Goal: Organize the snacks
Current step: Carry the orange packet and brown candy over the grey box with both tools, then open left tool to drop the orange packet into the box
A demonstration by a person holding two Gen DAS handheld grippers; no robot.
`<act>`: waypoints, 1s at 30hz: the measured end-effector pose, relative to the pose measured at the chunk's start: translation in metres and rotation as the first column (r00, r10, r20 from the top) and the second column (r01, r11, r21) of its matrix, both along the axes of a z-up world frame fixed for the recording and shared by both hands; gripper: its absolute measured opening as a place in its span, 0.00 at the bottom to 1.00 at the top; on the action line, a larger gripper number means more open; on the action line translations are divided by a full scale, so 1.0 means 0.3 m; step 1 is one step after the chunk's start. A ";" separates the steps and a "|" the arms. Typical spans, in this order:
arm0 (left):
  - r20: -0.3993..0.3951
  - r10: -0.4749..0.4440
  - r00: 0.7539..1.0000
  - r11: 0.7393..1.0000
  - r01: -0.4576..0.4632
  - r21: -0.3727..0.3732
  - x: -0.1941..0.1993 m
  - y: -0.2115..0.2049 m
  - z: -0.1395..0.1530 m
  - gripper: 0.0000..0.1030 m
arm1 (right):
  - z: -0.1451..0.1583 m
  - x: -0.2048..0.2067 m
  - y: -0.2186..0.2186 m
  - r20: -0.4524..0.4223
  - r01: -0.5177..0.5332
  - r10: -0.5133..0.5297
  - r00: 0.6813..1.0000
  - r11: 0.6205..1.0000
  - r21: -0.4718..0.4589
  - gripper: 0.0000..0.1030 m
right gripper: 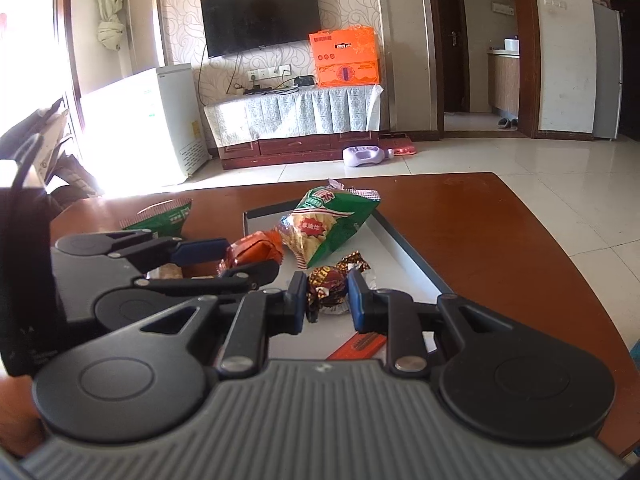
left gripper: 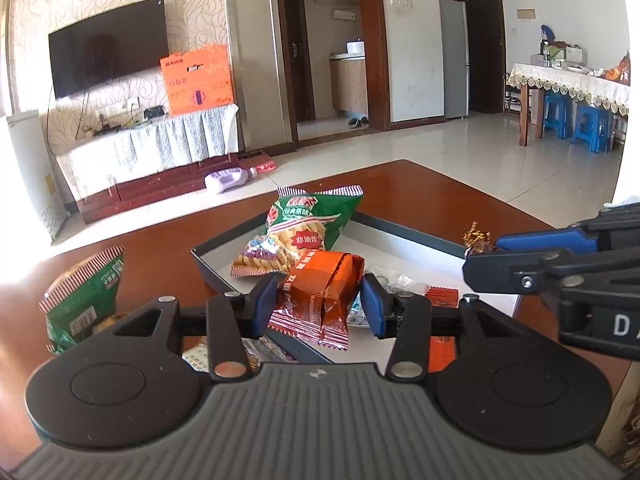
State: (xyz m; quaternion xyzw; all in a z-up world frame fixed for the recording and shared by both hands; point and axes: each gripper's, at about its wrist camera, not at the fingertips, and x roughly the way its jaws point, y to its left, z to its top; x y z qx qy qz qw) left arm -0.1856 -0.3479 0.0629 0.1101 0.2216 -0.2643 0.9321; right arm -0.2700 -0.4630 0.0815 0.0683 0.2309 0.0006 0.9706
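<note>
My left gripper (left gripper: 320, 305) is shut on an orange-red foil snack packet (left gripper: 320, 298), held over the near edge of a grey tray (left gripper: 400, 233) with a dark rim. My right gripper (right gripper: 327, 301) is shut on a small brown-and-gold wrapped candy (right gripper: 334, 282) above the tray (right gripper: 408, 257). Each gripper shows in the other view: the right gripper (left gripper: 478, 254) with its candy (left gripper: 476, 237), the left gripper (right gripper: 240, 261) with its packet (right gripper: 256, 250). A green chips bag (left gripper: 304, 226) (right gripper: 328, 225) lies in the tray's far part.
A second green bag (left gripper: 84, 296) (right gripper: 160, 216) lies on the brown table (left gripper: 420, 188) left of the tray. Clear-wrapped sweets (left gripper: 394, 280) and a flat red packet (left gripper: 442, 297) (right gripper: 356, 346) lie in the tray's near part. The table's far edge drops to a tiled floor.
</note>
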 end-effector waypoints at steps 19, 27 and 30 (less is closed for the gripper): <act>-0.053 0.002 0.999 0.999 -0.004 -0.043 0.182 -0.118 -0.075 0.51 | -0.080 0.096 -0.045 -0.087 -0.002 0.000 0.996 1.000 -0.023 0.25; -0.080 -0.006 0.997 0.999 0.003 -0.033 0.261 -0.162 -0.116 0.51 | -0.097 0.138 -0.054 -0.112 -0.014 0.009 0.994 0.999 -0.046 0.25; -0.100 -0.005 0.995 1.000 0.003 -0.020 0.294 -0.181 -0.138 0.51 | -0.101 0.142 -0.055 -0.117 -0.022 0.016 0.993 0.999 -0.047 0.25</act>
